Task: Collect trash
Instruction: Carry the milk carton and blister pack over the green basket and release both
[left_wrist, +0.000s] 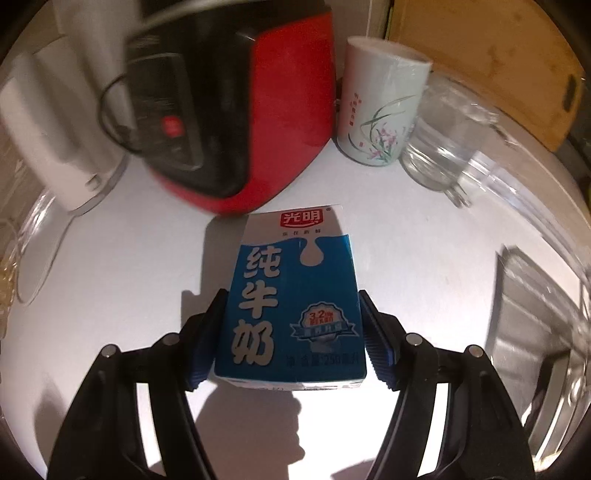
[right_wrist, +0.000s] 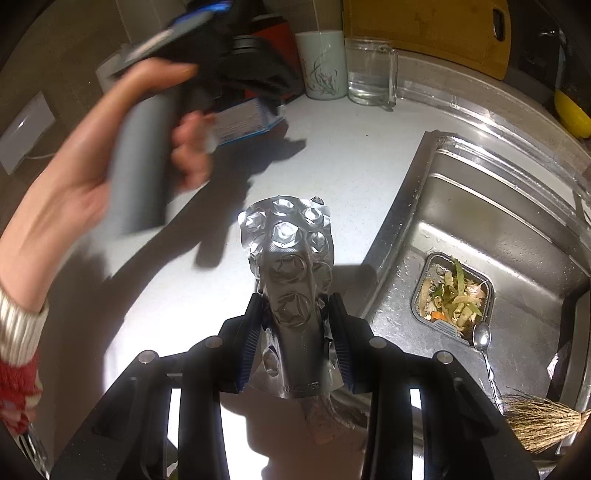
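- Your left gripper (left_wrist: 291, 339) clamps the blue milk carton (left_wrist: 291, 306) at lower centre of the left wrist view, both blue pads pressed to its sides, lifted off the white counter (left_wrist: 147, 251).
- Your right gripper (right_wrist: 295, 343) pinches a crumpled foil blister pack (right_wrist: 288, 258) at lower centre of its view.
- Farther back, the red appliance (left_wrist: 258, 110) stands upper centre, the floral cup (left_wrist: 380, 103) and glass mug (left_wrist: 439, 144) to its right.
- The sink strainer (right_wrist: 452, 291) at right holds food scraps.

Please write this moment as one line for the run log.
left gripper: shut on milk carton | right gripper: shut on blister pack | counter: red appliance, cup, glass jug | stage: trash in both grippers
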